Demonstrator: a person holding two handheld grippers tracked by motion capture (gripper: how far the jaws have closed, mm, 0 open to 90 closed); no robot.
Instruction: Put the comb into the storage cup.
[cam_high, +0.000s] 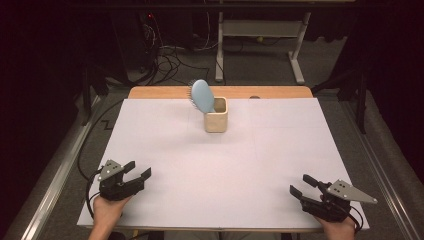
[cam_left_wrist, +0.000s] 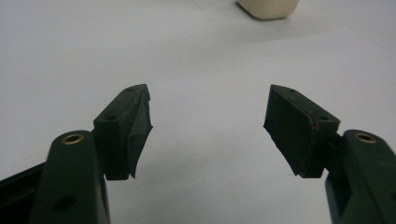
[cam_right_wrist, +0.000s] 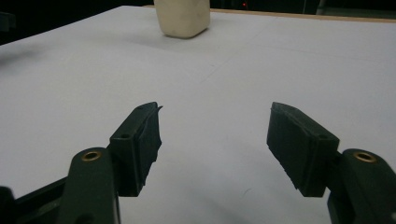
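We log: brush (cam_high: 201, 95) in cup (cam_high: 216, 121), handle down, tilted left. Left gripper (cam_high: 138, 170), right gripper (cam_high: 303, 184) near-equidistant from cup, agape, empty.

A cup (cam_high: 216, 116) stands toward the far middle of the surface (cam_high: 280, 150), a hairbrush (cam_high: 202, 95) in it leaning left. Left gripper (cam_high: 137, 170) rests near-left, right gripper (cam_high: 303, 185) near-right, well apart.

Right gripper (cam_right_wrist: 215, 140) sat low over white table cover (cam_right_wrist: 280, 70), jaws spread wide, nothing between pads. Cream square cup (cam_right_wrist: 182, 17) stood at 11 o'clock, well apart, top cropped. Wooden table edge (cam_right_wrist: 303, 16) ran at 12 to 1 o'clock.
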